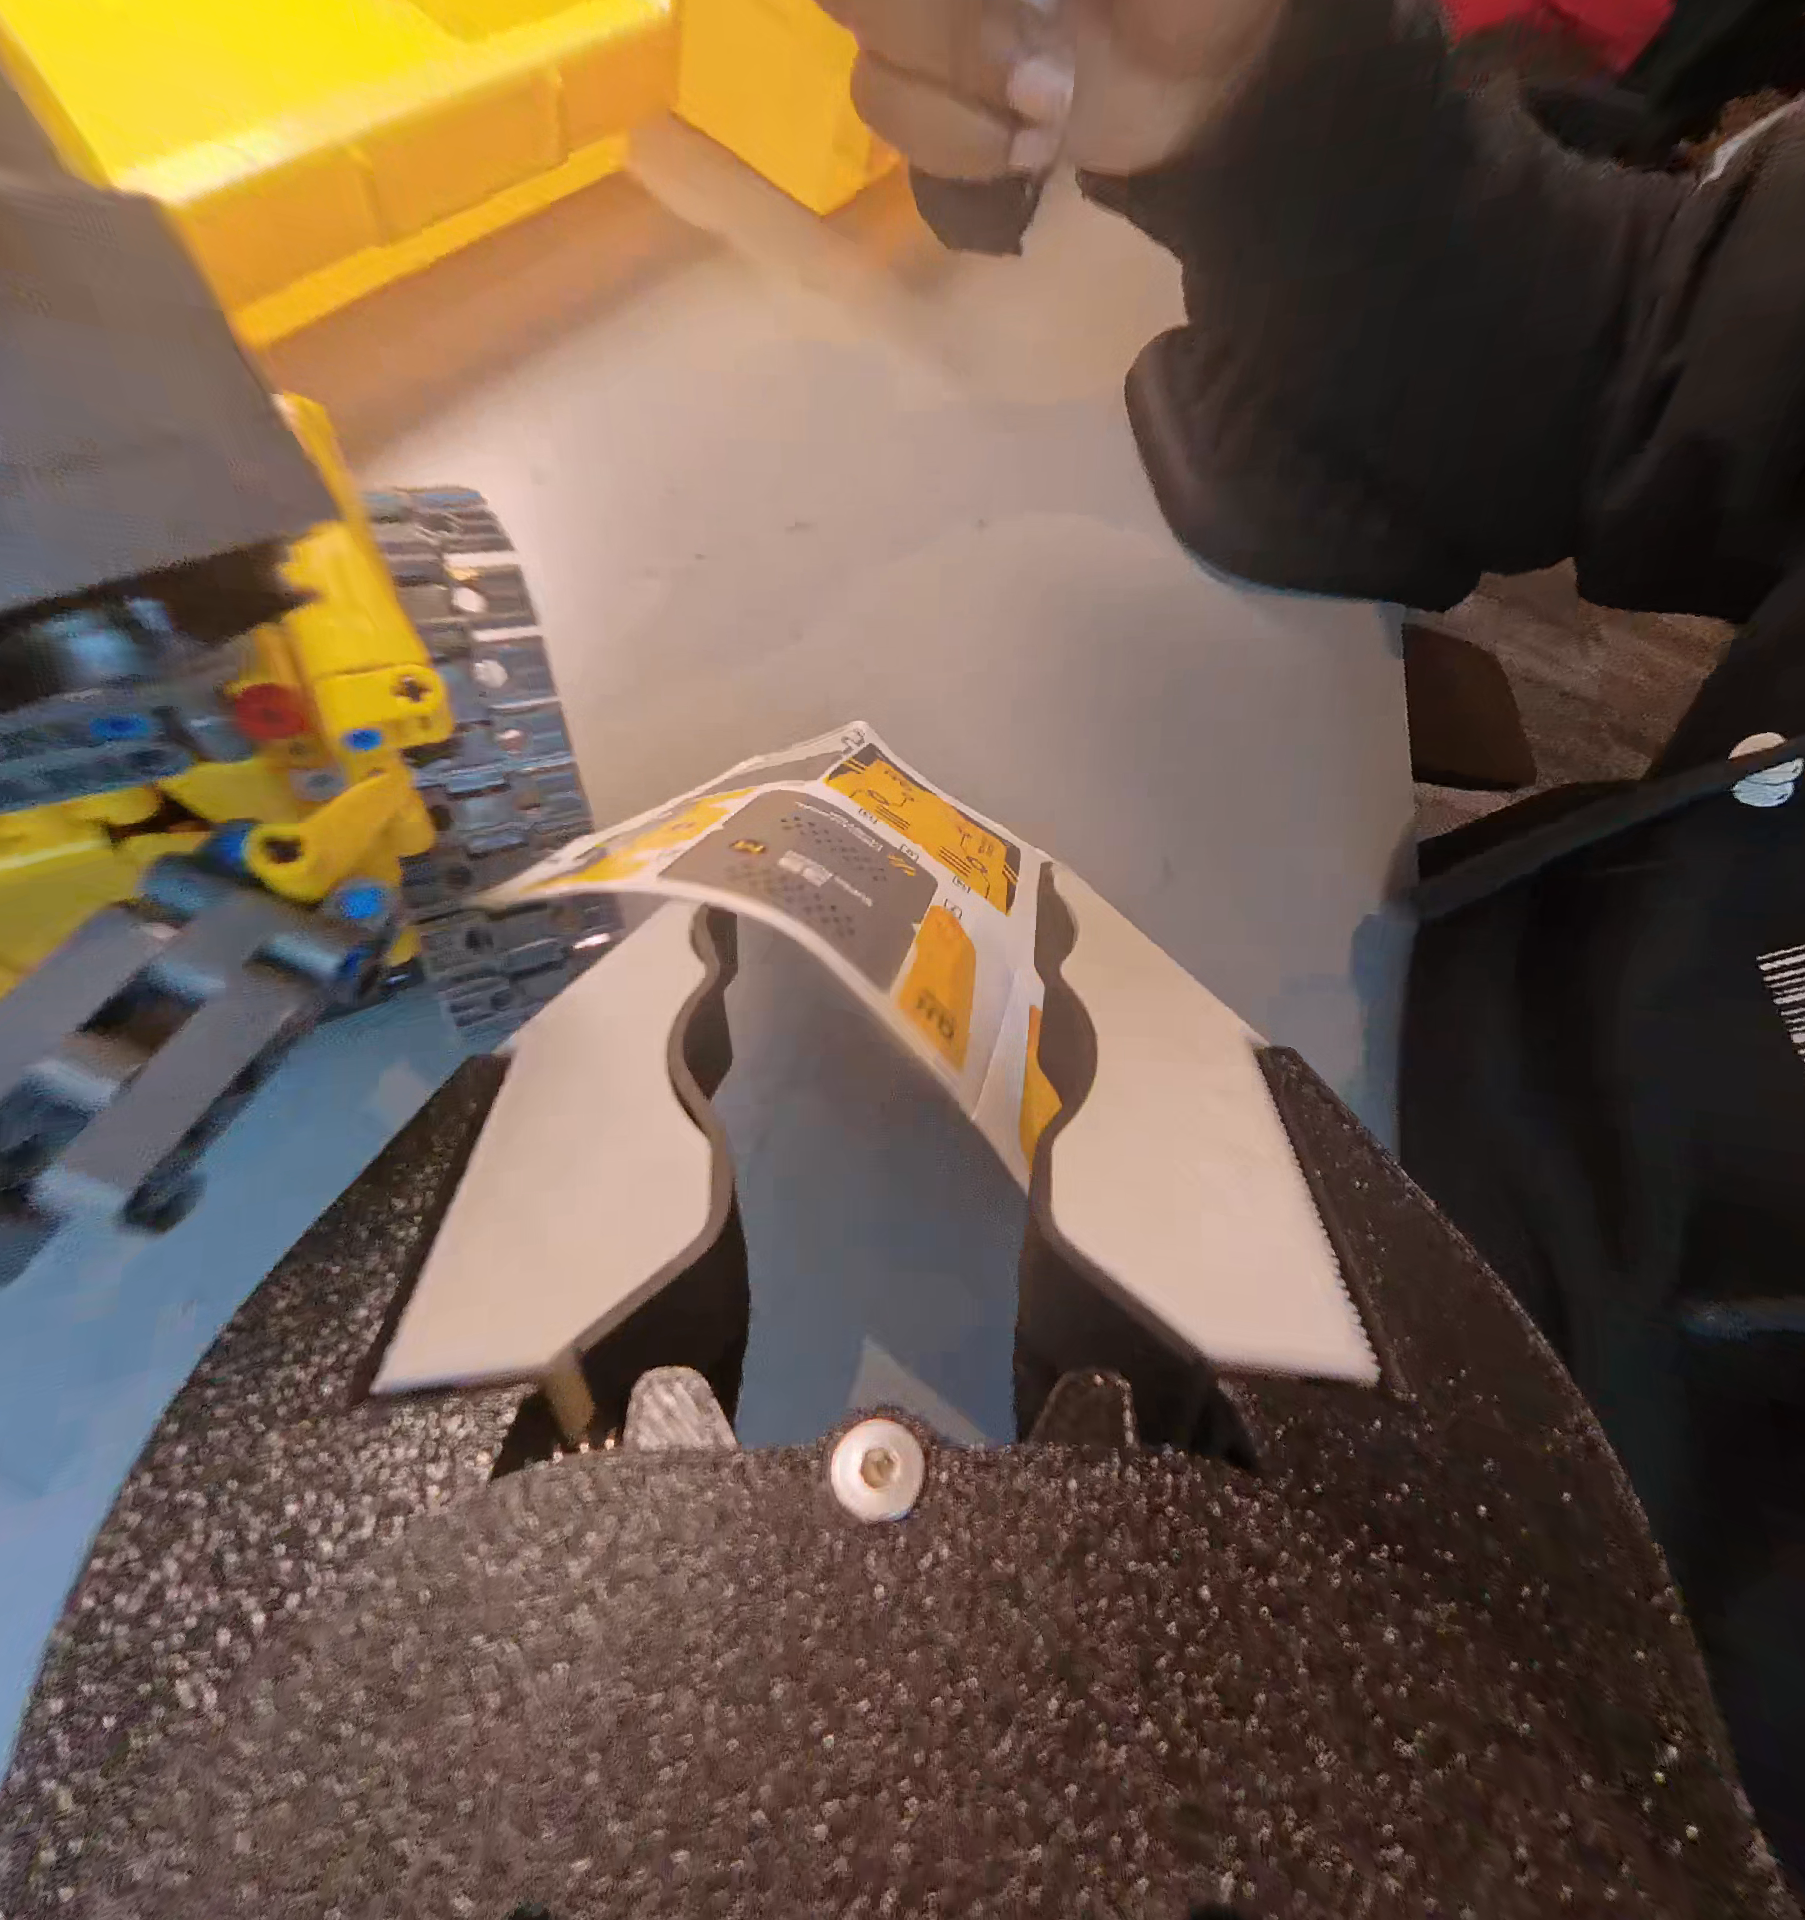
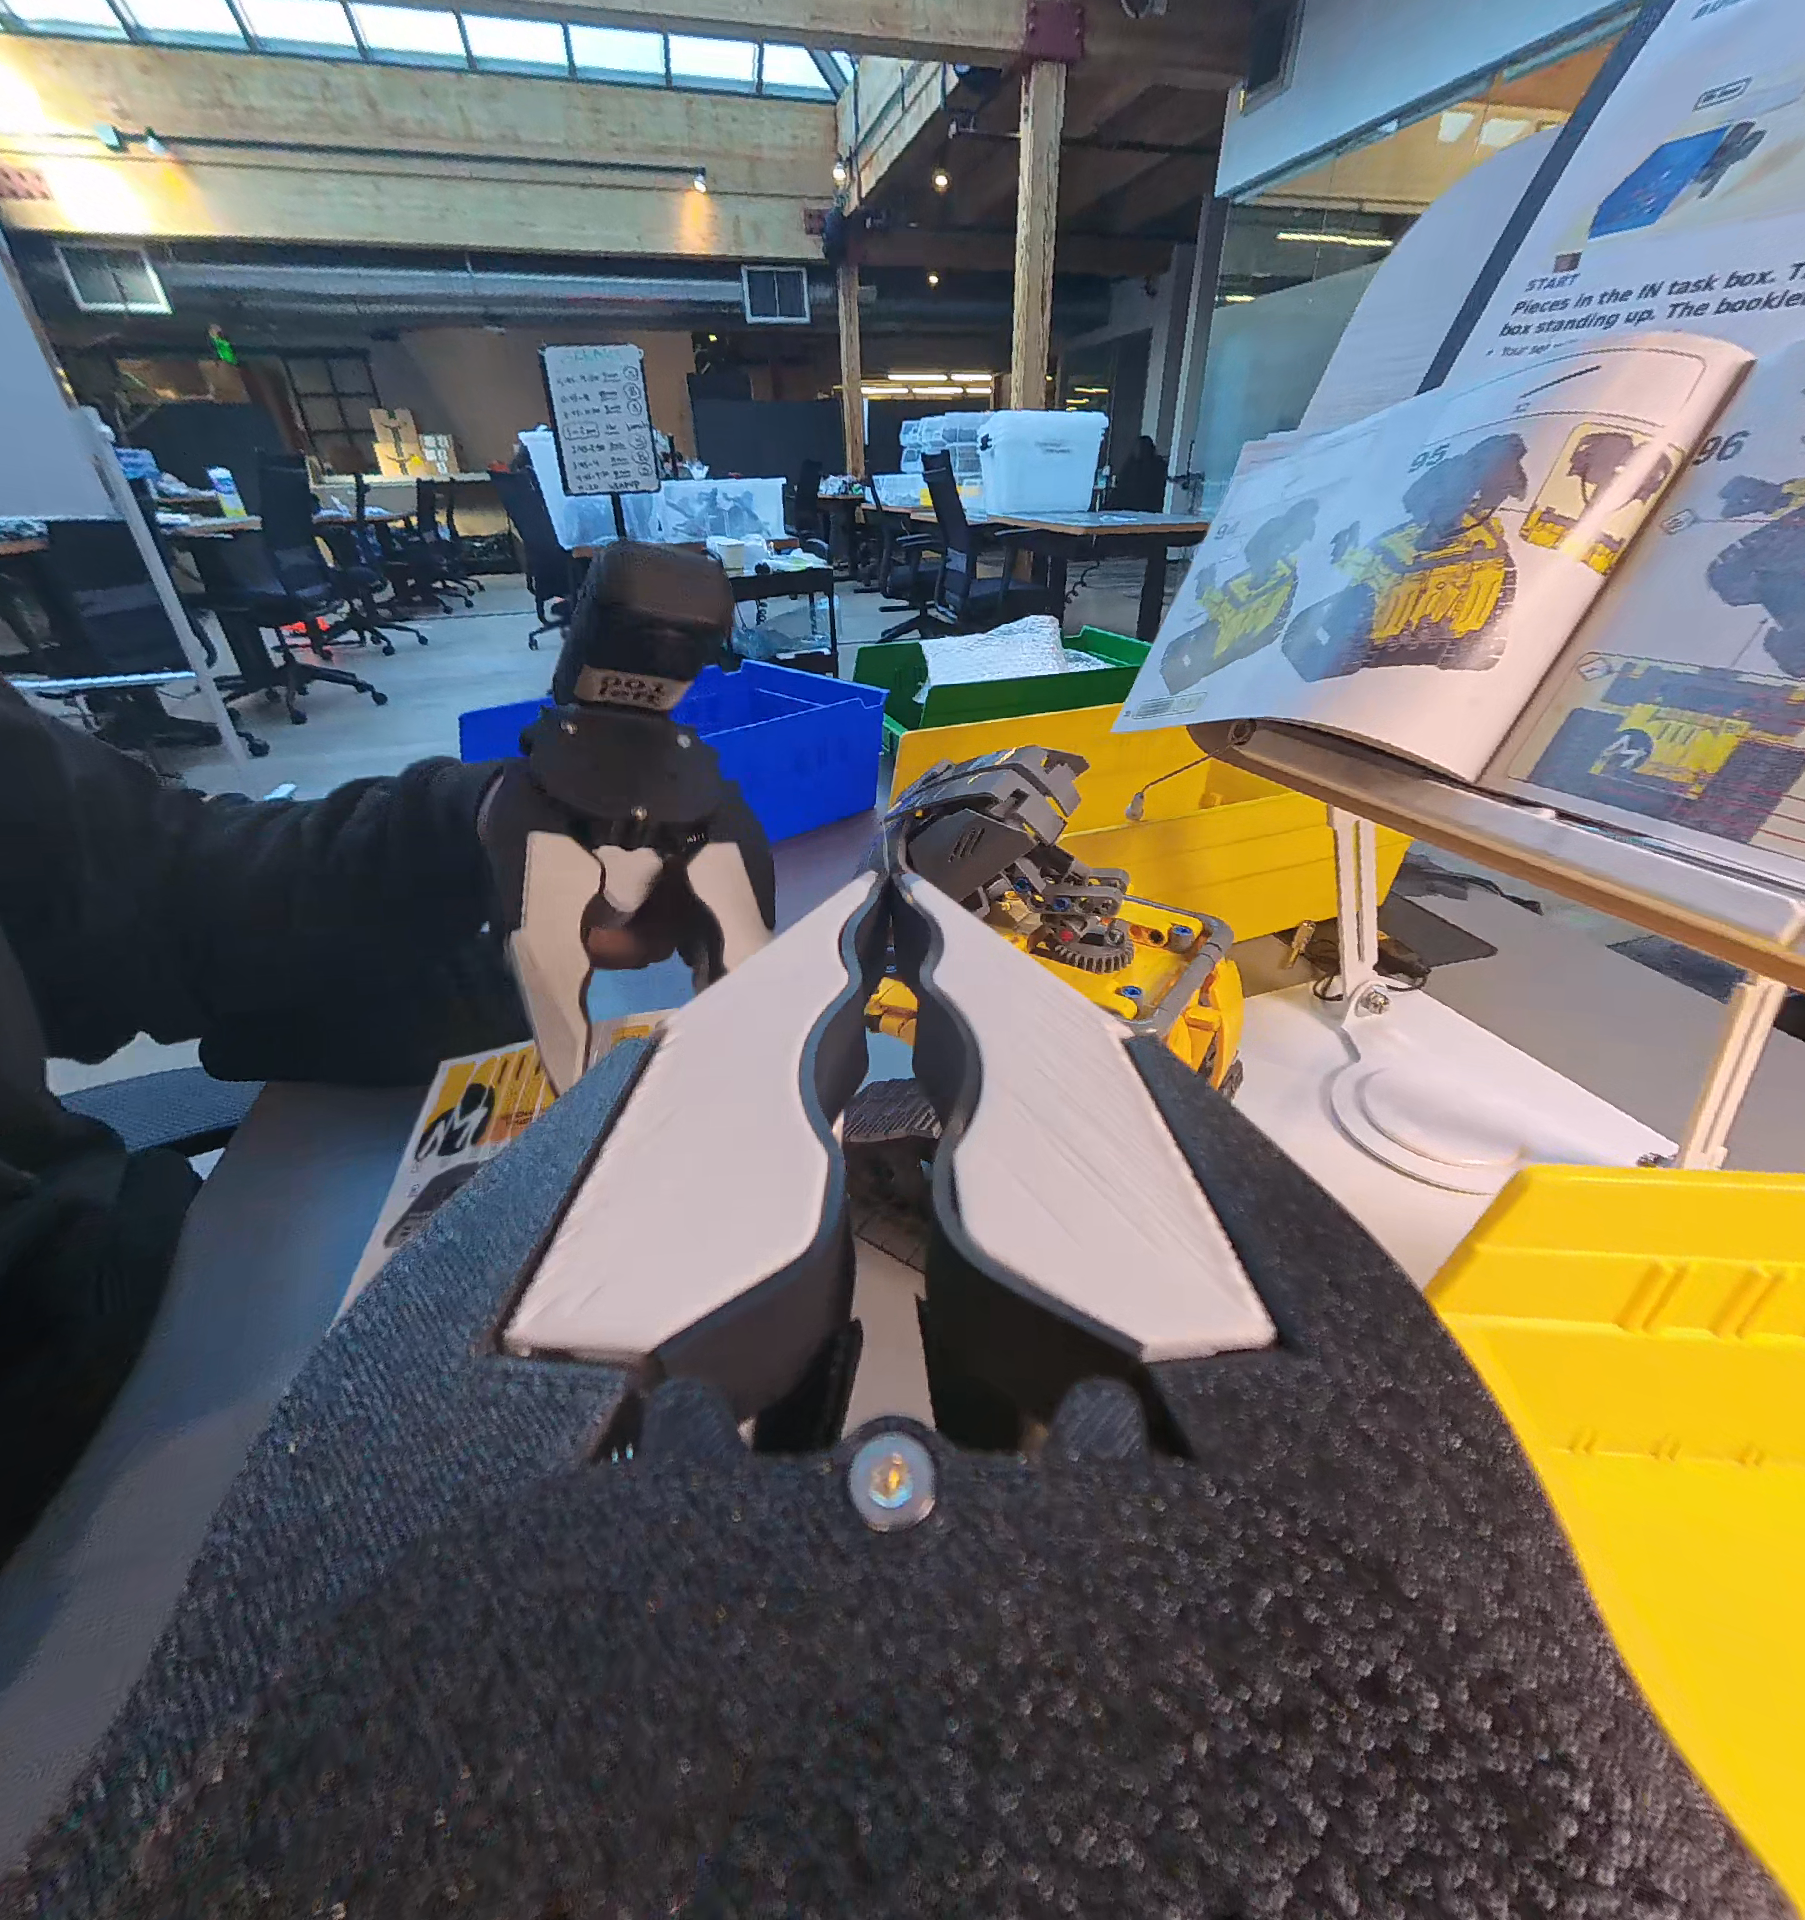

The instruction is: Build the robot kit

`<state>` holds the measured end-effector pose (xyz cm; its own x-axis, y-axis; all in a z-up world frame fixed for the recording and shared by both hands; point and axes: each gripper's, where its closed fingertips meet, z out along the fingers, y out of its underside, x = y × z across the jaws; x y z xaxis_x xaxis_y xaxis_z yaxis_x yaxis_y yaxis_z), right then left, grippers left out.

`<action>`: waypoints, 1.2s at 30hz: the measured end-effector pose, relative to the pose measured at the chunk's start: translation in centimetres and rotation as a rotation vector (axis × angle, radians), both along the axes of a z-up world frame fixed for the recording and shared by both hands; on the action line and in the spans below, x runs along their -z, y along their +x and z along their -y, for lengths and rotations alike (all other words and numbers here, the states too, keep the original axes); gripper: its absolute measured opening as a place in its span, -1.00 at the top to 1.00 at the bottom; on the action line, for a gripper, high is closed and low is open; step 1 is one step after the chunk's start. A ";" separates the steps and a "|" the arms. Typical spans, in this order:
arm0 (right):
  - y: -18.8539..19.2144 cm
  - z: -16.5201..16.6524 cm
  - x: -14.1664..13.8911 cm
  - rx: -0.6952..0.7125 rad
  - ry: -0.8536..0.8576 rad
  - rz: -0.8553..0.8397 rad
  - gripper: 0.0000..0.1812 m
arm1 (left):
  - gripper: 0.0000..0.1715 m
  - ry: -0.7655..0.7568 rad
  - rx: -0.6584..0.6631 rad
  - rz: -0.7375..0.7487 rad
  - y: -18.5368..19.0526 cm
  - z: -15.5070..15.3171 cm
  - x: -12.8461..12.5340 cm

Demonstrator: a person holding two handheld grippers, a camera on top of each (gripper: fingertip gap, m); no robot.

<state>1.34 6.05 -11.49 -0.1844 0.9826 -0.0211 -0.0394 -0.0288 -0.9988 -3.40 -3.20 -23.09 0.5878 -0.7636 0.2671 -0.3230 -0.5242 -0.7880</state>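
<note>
My left tongs [image 1: 867,914] stand wide with the sticker sheet [image 1: 877,873] draped over their tips, so it stays lifted, while my right tongs [image 2: 890,894] are pinched together just before the yellow toy digger [image 2: 1116,956].

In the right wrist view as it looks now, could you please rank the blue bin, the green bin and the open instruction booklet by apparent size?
1. Open instruction booklet, largest, though nearest the camera.
2. Blue bin.
3. Green bin, smallest, but partly hidden, so its place below the blue one is unsure.
</note>
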 end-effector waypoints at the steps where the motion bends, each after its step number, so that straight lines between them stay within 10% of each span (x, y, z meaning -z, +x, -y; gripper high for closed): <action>1: -0.1 0.1 0.1 0.001 0.005 0.004 1.00 | 0.37 0.029 -0.016 0.020 -0.7 -0.1 -0.8; 8: -0.9 2.0 -0.5 -0.047 0.017 -0.054 1.00 | 0.62 0.293 -0.074 0.347 -1.5 -0.9 -7.4; 18: -2.3 6.9 0.9 -0.168 0.125 -0.053 1.00 | 0.72 0.654 -0.142 0.127 0.7 -1.8 -8.5; 36: -2.8 7.6 2.5 -0.199 0.143 -0.010 1.00 | 1.00 0.737 -0.100 0.063 0.7 -1.1 -7.7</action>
<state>-1.49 -1.57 -13.95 -0.3745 0.9196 0.1183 -0.0566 0.1047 -0.9929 -2.68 -2.10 -15.36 0.6643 -0.7014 -0.2584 -0.2442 0.1231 -0.9619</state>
